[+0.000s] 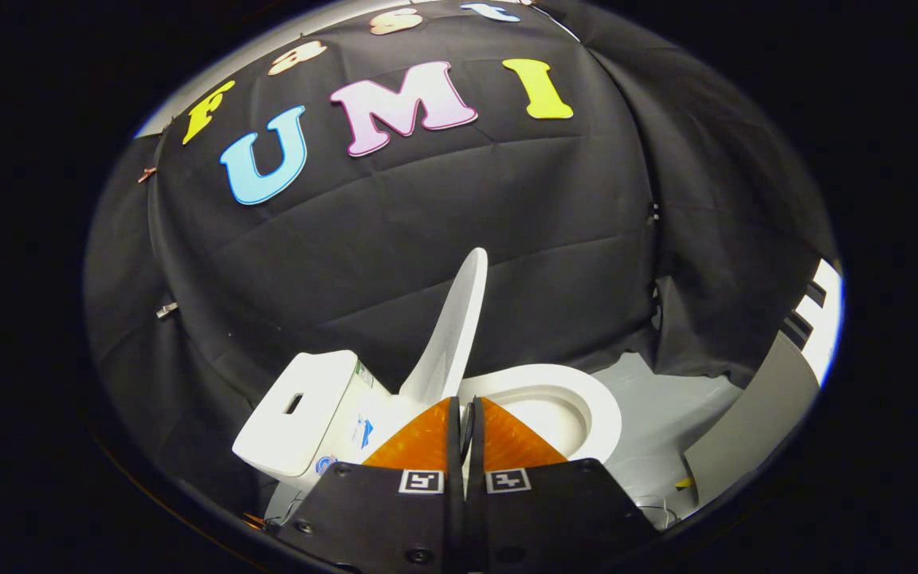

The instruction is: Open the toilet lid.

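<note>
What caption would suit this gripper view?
Toilet lid raised above the open bowl; gripper fingers shut, holding nothing.

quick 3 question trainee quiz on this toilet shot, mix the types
1. True or false: the toilet lid is raised.
2. The gripper fingers are: A) wide open B) close together, nothing visibly held C) clamped on the tank.
3. What lies just beyond the fingertips, beside the lid?

Key: 1 true. 2 B. 3 the open white bowl and seat.
</note>
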